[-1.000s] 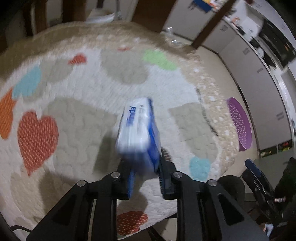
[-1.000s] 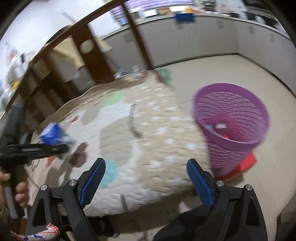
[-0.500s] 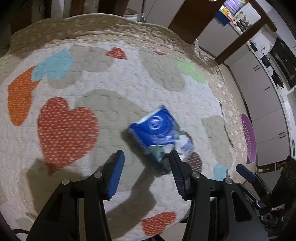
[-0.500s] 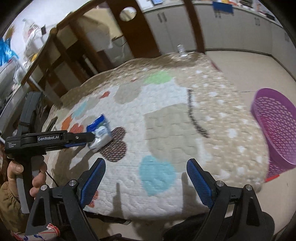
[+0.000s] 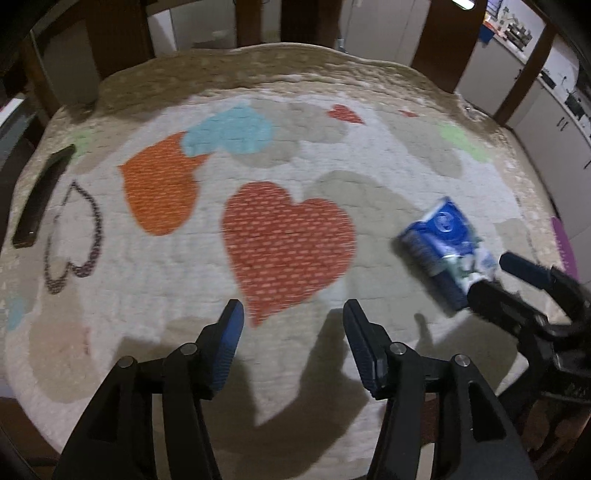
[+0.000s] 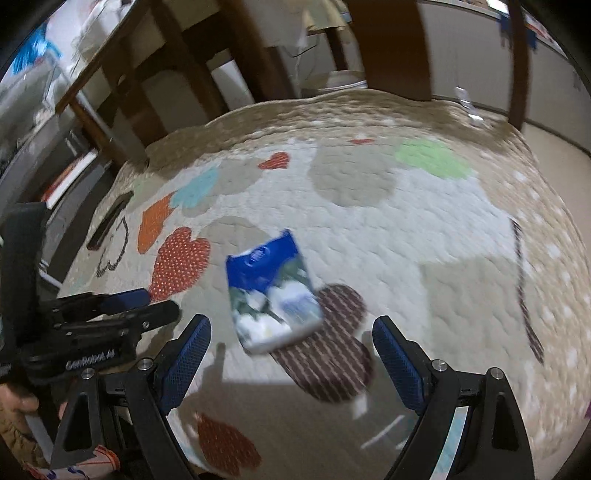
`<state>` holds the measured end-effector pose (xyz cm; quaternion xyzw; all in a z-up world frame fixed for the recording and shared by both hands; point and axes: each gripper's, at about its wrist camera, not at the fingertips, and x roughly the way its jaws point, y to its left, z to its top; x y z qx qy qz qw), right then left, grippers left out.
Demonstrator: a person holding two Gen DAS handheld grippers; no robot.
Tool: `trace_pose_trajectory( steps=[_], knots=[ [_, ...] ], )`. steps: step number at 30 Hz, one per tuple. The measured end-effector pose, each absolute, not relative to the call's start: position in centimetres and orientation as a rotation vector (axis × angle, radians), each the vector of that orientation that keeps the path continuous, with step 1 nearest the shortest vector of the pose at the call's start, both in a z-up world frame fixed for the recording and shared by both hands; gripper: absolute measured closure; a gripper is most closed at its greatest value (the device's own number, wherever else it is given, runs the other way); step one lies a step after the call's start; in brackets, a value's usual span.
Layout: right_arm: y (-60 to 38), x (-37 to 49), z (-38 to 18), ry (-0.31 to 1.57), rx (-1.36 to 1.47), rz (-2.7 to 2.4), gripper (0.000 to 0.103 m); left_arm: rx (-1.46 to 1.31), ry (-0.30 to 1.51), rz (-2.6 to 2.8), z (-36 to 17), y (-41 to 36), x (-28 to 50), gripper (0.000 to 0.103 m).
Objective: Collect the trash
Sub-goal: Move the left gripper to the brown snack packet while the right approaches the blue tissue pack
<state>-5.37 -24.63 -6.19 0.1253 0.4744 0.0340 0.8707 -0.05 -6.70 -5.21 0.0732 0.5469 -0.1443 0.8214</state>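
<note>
A blue and white tissue packet (image 5: 443, 247) lies flat on the heart-patterned quilt (image 5: 295, 129). My left gripper (image 5: 293, 325) hovers over a red heart to the packet's left; its jaws are opening with nothing between them. In the right wrist view the packet (image 6: 273, 291) lies just ahead of my right gripper (image 6: 291, 326), which stands wide open above it without touching. The right gripper (image 5: 504, 282) also shows in the left wrist view, at the packet's near end. The left gripper (image 6: 159, 302) appears at the left of the right wrist view.
A dark flat bar-shaped object (image 5: 40, 195) lies near the quilt's left edge. A sliver of the purple basket (image 5: 561, 240) shows past the quilt's right edge. Dark wooden posts (image 5: 439, 33) stand behind the quilt. A person's hand (image 6: 14, 402) holds the left gripper's handle.
The left gripper opened and let go of the packet, which dropped onto the quilt, then drew away to the left. The right gripper swung from the purple basket over to the packet.
</note>
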Motion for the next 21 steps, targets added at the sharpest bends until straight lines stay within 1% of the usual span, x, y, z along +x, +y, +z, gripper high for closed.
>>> trace_pose_trajectory(
  steps=[4,6,7,8,11,13,21],
  knots=[
    [-23.2,-3.4,-7.0,1.015,0.195,0.060,0.011,0.192,1.143,-0.272,-5.2,-6.1,-0.2,0.048],
    [-22.7,-2.7,-7.4,1.026,0.164,0.044,0.022,0.197,1.138,-0.268,-5.3,-6.0,-0.2,0.047],
    [-22.5,-2.5,-7.6,1.039,0.157,0.042,0.039,0.195,1.137,-0.268,-5.3,-5.9,-0.2,0.047],
    [-22.4,-2.3,-7.8,1.050,0.154,0.042,0.043,0.194,1.137,-0.267,-5.2,-6.0,-0.2,0.047],
    [-22.4,-2.6,-7.6,1.040,0.146,0.039,0.046,0.181,1.136,-0.272,-5.2,-5.9,-0.3,0.044],
    [-23.0,-3.1,-7.4,1.043,0.156,0.028,0.047,0.169,1.139,-0.282,-5.1,-6.0,-0.3,0.042],
    [-28.3,-6.6,-6.9,1.041,0.206,-0.095,0.046,0.164,1.147,-0.318,-4.9,-6.9,-0.6,0.041]
  ],
)
